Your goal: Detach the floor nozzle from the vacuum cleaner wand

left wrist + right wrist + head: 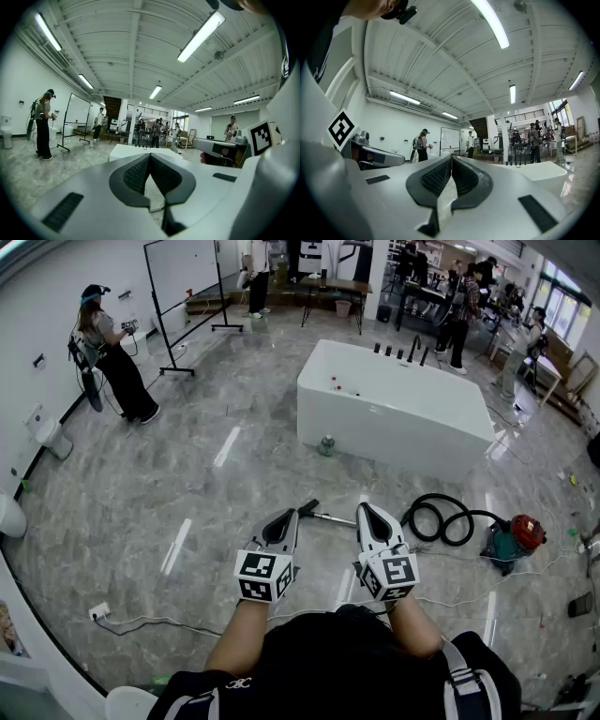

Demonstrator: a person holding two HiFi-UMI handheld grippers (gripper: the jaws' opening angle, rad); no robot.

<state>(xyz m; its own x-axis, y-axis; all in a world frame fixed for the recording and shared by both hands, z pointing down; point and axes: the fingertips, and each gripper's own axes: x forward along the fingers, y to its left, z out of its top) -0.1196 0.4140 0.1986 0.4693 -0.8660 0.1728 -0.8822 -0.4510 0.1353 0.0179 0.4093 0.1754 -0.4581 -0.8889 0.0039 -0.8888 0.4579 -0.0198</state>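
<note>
On the floor ahead lies the vacuum cleaner: a red canister [525, 532], a coiled black hose [441, 519], and a thin metal wand [333, 517] ending in the dark floor nozzle [307, 507]. My left gripper [289, 515] hovers just left of the nozzle, jaws shut with nothing between them. My right gripper [367, 509] is level beside it, above the wand's hose end, also shut and empty. In the left gripper view the pads [150, 161] meet, and the right gripper's body [220, 149] shows at the right. The right gripper view shows its pads [451, 164] closed.
A white bathtub [394, 404] stands on the marble floor beyond the vacuum, with a green can [326, 444] at its near corner. A person [112, 357] stands far left by a wheeled whiteboard [183, 277]. A white cable [141, 620] trails near my feet. A toilet [9, 517] is at the left wall.
</note>
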